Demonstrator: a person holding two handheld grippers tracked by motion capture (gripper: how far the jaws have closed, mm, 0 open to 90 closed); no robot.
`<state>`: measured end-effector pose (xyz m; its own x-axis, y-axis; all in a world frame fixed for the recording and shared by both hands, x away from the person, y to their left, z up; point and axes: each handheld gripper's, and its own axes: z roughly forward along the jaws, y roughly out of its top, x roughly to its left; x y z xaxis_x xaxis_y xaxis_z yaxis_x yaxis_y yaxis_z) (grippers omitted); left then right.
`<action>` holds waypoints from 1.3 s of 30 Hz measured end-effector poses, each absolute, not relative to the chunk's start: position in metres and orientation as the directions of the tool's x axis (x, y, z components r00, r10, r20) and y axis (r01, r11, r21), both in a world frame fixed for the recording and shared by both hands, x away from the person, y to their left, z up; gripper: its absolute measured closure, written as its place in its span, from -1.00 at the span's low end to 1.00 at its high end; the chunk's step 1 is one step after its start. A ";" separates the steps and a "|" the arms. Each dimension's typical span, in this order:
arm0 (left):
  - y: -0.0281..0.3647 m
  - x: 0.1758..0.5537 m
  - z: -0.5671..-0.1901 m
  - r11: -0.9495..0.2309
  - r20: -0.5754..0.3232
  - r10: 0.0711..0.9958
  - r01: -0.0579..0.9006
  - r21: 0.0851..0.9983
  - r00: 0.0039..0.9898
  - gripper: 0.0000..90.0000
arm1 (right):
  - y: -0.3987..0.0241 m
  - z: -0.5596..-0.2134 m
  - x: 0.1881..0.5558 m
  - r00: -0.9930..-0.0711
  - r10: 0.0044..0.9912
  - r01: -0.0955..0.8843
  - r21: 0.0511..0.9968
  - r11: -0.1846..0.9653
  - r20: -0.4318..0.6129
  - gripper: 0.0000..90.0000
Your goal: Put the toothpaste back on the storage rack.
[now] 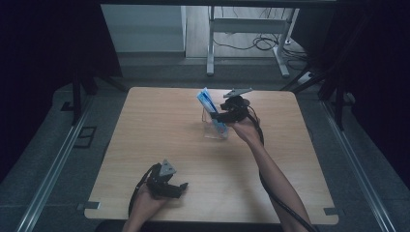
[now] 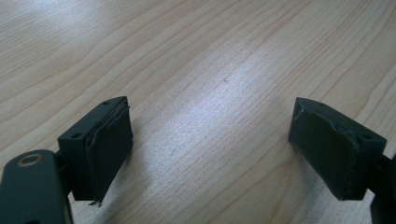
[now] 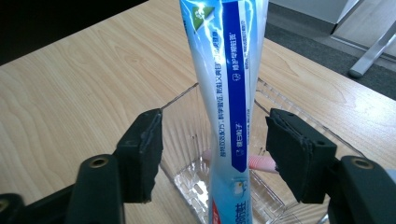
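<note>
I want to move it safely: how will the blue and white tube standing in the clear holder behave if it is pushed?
The tube stands tall and leans in the clear holder, so it would probably tip. It narrows mid-length, so it likely bends softly. Its glossy skin may be slippery.

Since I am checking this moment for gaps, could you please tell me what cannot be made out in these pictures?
- Toothpaste tube: top and bottom ends cut off by the right gripper view's edges.
- Pink item in the clear box: mostly hidden behind the tube and a pad of the right claw.
- Tube print: too small in the high view.
- Left claw: its view is bare table.
</note>
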<state>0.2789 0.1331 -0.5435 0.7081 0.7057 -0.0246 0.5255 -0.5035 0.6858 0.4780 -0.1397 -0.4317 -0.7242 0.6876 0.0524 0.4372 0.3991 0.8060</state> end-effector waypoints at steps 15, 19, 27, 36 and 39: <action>0.133 0.279 -0.543 -0.504 -0.024 0.705 0.525 0.685 0.709 -0.69 | -0.153 -0.429 0.461 -0.752 0.658 0.416 0.806 0.421 0.044 -0.47; 0.133 0.279 -0.543 -0.504 -0.024 0.705 0.525 0.686 0.708 -0.69 | -0.159 -0.429 0.456 -0.754 0.655 0.415 0.811 0.413 0.052 -0.51; 0.133 0.279 -0.543 -0.503 -0.025 0.705 0.526 0.686 0.708 -0.69 | -0.170 -0.432 0.447 -0.759 0.649 0.420 0.805 0.419 0.058 -0.62; 0.133 0.279 -0.543 -0.503 -0.025 0.705 0.526 0.686 0.708 -0.69 | -0.180 -0.438 0.441 -0.755 0.653 0.426 0.799 0.425 0.055 -0.70; 0.133 0.279 -0.543 -0.503 -0.026 0.705 0.526 0.686 0.709 -0.69 | -0.183 -0.440 0.439 -0.755 0.653 0.426 0.799 0.425 0.055 -0.71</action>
